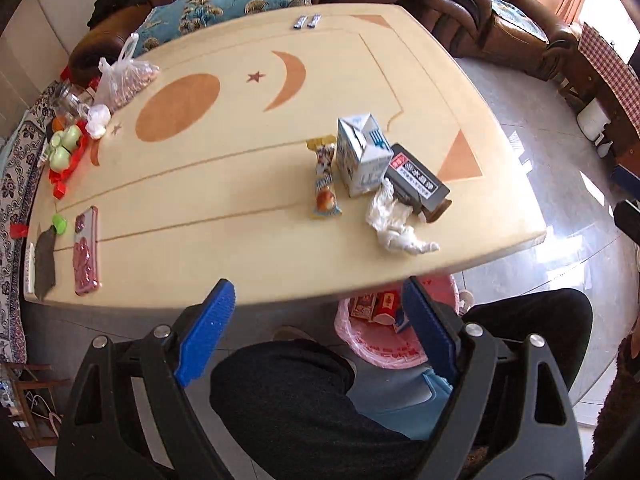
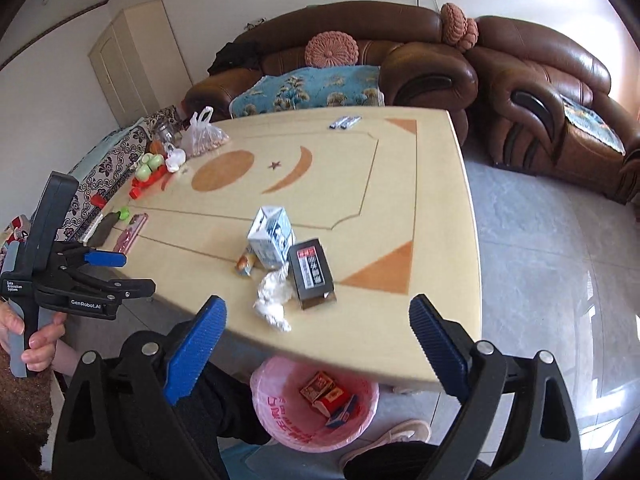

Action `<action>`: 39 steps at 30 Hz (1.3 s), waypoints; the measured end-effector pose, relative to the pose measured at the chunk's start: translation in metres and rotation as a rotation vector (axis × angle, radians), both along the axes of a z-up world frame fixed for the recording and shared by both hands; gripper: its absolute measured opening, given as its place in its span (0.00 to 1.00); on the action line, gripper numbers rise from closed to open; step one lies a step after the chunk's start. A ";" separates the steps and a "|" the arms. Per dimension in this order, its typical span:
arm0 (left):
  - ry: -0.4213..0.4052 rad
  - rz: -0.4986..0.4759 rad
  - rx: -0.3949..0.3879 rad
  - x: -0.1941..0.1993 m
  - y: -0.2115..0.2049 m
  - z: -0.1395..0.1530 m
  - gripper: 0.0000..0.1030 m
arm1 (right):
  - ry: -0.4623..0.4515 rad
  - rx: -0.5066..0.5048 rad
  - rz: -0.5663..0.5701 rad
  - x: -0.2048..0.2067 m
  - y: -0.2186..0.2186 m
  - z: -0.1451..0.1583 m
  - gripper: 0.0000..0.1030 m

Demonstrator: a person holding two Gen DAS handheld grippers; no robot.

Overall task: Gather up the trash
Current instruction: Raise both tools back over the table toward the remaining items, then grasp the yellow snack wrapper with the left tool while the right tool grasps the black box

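Both tongs wide and empty above the bench edge

Beside the milk carton (image 1: 362,156): snack wrapper (image 1: 325,184) left, crumpled tissue (image 1: 390,222) in front, dark box (image 1: 418,184) right; pink bin (image 2: 276,412) below. Left tongs (image 1: 316,332), right tongs (image 2: 316,348): tissue may slip.

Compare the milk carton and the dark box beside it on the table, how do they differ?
The milk carton stands upright; the dark box lies flat. The carton is white and blue with a gabled top, while the box is dark grey with a red-marked label. Both sit near the crumpled tissue on the table.
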State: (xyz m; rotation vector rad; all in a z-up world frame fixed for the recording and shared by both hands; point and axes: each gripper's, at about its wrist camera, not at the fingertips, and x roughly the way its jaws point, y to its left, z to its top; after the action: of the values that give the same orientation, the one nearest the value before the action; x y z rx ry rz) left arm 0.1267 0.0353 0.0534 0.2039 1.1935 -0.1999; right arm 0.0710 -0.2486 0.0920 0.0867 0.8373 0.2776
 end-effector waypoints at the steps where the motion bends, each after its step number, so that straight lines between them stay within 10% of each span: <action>1: -0.013 -0.005 0.011 0.003 -0.003 0.006 0.81 | -0.013 -0.003 -0.001 0.003 0.000 0.007 0.88; 10: -0.006 -0.045 0.027 0.031 -0.018 0.012 0.81 | -0.014 -0.019 0.018 0.038 0.001 0.018 0.88; 39: 0.190 -0.039 0.051 0.110 -0.021 -0.089 0.81 | 0.201 -0.084 0.136 0.131 0.044 -0.089 0.88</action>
State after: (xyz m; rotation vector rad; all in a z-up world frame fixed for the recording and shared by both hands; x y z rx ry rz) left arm 0.2371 0.0142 -0.0352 0.2570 1.3848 -0.2273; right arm 0.2023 -0.2046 0.0030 -0.0217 1.0556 0.3648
